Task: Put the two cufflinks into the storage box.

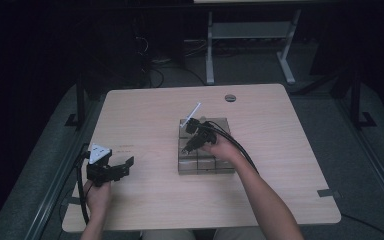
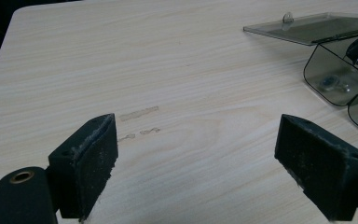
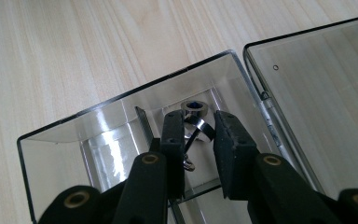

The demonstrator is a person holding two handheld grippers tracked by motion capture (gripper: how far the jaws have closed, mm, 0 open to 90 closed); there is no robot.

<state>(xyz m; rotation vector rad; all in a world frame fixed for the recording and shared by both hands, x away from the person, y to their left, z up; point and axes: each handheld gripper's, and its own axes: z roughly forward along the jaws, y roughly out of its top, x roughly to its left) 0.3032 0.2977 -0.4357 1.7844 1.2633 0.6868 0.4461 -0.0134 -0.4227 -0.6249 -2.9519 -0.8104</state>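
A clear plastic compartment box [image 1: 205, 164] lies at the table's middle with one small lid [image 1: 191, 114] raised. My right gripper [image 3: 199, 133] reaches down into an open compartment [image 3: 116, 126], and its jaws are shut on a silver ring [image 3: 198, 122] with a dark blue top. In the high view the right gripper [image 1: 189, 145] is over the box's left side. My left gripper [image 1: 123, 166] rests near the table's left edge, open. Between its fingers [image 2: 91, 158] there is only bare table.
The light wood table [image 1: 145, 115] has a round grommet [image 1: 230, 97] at its far edge. In the left gripper view, a raised lid [image 2: 307, 28] and a compartment holding a small metal item [image 2: 331, 83] sit at the upper right. A closed neighbouring lid [image 3: 317, 93] borders the open compartment.
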